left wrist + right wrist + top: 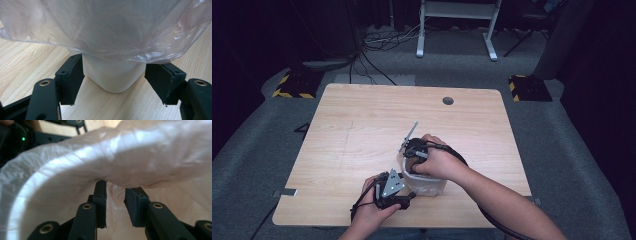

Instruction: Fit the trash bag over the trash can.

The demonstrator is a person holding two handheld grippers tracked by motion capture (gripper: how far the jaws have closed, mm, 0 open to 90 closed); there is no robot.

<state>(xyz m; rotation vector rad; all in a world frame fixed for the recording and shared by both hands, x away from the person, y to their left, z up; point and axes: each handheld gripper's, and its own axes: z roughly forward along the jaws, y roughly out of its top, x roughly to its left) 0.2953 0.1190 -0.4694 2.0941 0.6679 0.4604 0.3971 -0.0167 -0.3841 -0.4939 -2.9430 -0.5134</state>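
A small white bin (432, 188) lined with a thin clear plastic bag (107, 30) stands near the table's front edge. My left gripper (405, 196) lies low at the bin's left side, and its jaws bracket the bin's rounded base (112, 77) with both pads against it. My right gripper (416, 150) reaches down into the bin from above. In the right gripper view its jaws (116, 188) stand a little apart under a fold of the bag (150, 157), with loose film in the gap and no pad pressing on it.
The wooden table (362, 130) has a round cable hole (448, 100) at the back. Behind it are floor cables, a white frame's legs (419, 47) and two yellow-and-black striped blocks (292, 86). Both forearms come in from the bottom edge.
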